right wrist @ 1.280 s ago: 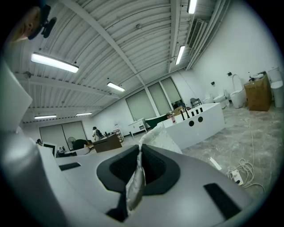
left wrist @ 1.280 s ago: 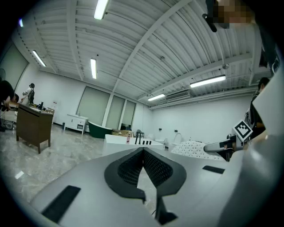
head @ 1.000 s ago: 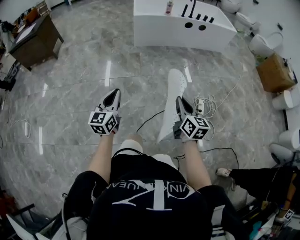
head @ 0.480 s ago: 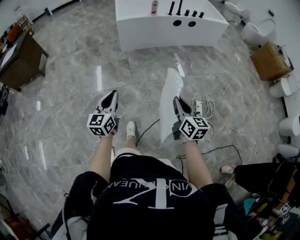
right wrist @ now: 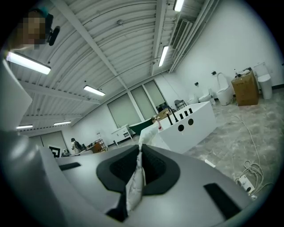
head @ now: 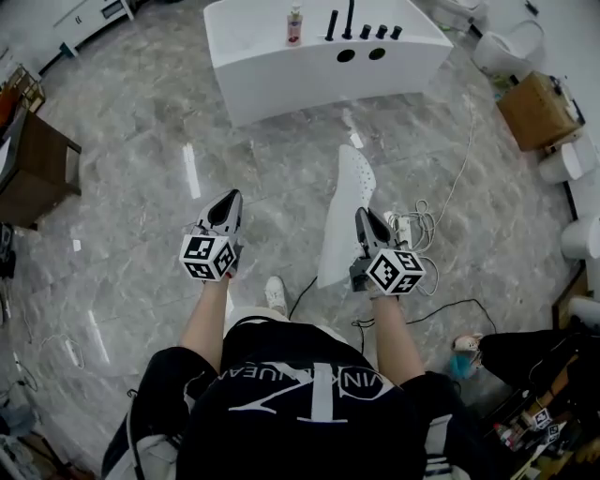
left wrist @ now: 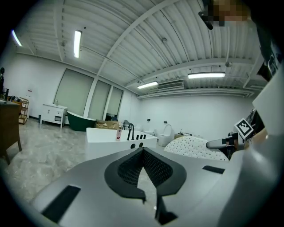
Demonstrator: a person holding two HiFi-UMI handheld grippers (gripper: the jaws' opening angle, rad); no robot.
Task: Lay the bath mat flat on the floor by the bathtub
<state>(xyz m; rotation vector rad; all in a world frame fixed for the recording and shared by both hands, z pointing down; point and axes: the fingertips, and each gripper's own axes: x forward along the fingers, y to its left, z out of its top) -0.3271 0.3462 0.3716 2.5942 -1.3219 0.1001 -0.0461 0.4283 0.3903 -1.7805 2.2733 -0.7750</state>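
The white perforated bath mat point(head: 342, 211) hangs on edge above the grey marble floor, and my right gripper point(head: 362, 216) is shut on its near side. In the right gripper view a fold of the mat point(right wrist: 134, 188) is pinched between the jaws of that gripper point(right wrist: 139, 149). My left gripper point(head: 232, 198) is held level beside it, about a shoulder's width to the left, shut and empty point(left wrist: 142, 150). The mat point(left wrist: 191, 146) also shows at the right of the left gripper view. The white bathtub point(head: 319, 56) stands ahead, some way beyond the mat.
A black faucet point(head: 350, 17) and a bottle point(head: 294, 22) stand on the tub's deck. A power strip with white cables point(head: 405, 225) lies right of the mat. Further off are a cardboard box point(head: 536, 108), toilets point(head: 574, 161) and a brown table point(head: 36, 167). Another person's shoe point(head: 466, 343) shows lower right.
The view has moved forward and the bathtub sits nearer and more to the left. Both grippers keep their pose; the mat still hangs from the right one.
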